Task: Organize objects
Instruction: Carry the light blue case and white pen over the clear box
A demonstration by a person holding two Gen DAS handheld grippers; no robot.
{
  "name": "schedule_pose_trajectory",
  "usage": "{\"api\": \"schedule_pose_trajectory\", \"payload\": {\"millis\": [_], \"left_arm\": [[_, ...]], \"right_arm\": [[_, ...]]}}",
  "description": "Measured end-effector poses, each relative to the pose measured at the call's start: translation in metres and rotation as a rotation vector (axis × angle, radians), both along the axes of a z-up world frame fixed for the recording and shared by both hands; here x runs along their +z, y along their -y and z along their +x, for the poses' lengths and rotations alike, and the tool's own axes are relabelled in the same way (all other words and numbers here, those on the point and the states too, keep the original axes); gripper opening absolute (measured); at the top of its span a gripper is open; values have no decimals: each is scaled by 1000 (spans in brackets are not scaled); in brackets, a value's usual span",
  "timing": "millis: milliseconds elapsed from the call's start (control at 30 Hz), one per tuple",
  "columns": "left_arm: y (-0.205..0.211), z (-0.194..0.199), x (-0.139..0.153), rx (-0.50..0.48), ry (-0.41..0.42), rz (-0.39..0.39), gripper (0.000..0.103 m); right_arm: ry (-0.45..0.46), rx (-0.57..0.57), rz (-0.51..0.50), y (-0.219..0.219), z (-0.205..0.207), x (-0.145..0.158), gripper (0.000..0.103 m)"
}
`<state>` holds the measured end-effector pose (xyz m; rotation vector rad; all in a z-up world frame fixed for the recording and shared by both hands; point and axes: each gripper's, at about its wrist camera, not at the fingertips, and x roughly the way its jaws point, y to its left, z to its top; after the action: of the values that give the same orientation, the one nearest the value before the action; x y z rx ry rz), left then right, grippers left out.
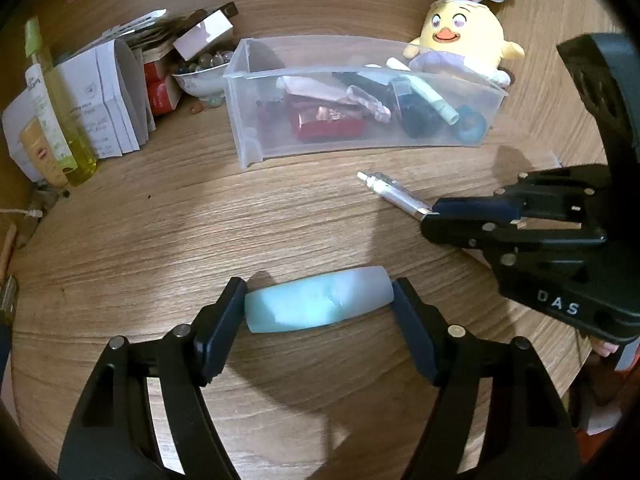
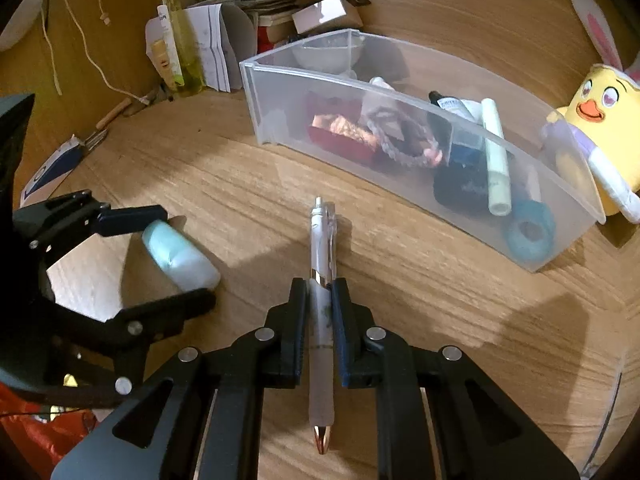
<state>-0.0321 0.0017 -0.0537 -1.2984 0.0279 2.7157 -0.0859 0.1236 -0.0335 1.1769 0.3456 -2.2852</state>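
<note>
Clear bin (image 1: 248, 80) is already mostly loaded, with two stragglers left on the wood in front of it: right gripper (image 2: 320, 292) clamped on the pen (image 2: 322, 240), left gripper (image 1: 320, 304) bracketing, seemingly gripping, the pale blue tube (image 1: 316, 304).

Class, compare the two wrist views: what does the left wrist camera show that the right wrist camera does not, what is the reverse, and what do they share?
Only the left wrist view shows the bowl of marbles and the plush chick's whole face.

Only the right wrist view shows the pen's copper tip and the white cord.

Both show the clear bin, the pale blue bottle between the left gripper's fingers, and the right gripper shut on the pen.
</note>
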Motion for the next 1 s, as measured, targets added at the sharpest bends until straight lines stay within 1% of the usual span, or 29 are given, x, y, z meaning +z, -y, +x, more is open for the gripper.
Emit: {"api": "schedule_pose_trajectory", "payload": {"millis": [100, 233, 300, 367, 467, 533, 567, 600, 667, 733, 767, 867, 1000], "left_arm": [[4, 0, 3, 13, -1, 36, 73], [8, 0, 12, 26, -30, 48, 73], [9, 1, 19, 29, -51, 51, 73], [11, 1, 26, 31, -70, 62, 73], [14, -1, 34, 39, -93, 77, 73], [16, -3, 39, 45, -103, 88, 73], [17, -5, 43, 45, -109, 96, 73], [18, -7, 46, 46, -118, 97, 73], [18, -8, 53, 49, -140, 92, 73], [18, -9, 59, 49, -159, 92, 73], [18, -9, 63, 47, -173, 92, 73], [18, -10, 70, 47, -199, 93, 73], [20, -16, 80, 45, -222, 111, 73]], "right_arm": [[2, -9, -38, -5, 0, 4, 10], [-27, -26, -99, -15, 4, 19, 9], [-46, -36, -109, -18, 6, 25, 9], [-63, -41, -104, -20, 9, 29, 9], [-70, -32, -64, -18, 11, 27, 9], [-33, -15, -34, -12, 11, 19, 15], [-26, -9, -22, -9, 11, 15, 22], [-28, -8, -10, -8, 12, 12, 25], [-28, -2, 18, -3, 11, 5, 25], [-15, 4, 23, -1, 8, 0, 25], [-19, 3, 20, -1, 7, 0, 23], [-32, 9, 17, 2, 4, -1, 10], [-43, 18, -14, 2, 7, 3, 10]]}}
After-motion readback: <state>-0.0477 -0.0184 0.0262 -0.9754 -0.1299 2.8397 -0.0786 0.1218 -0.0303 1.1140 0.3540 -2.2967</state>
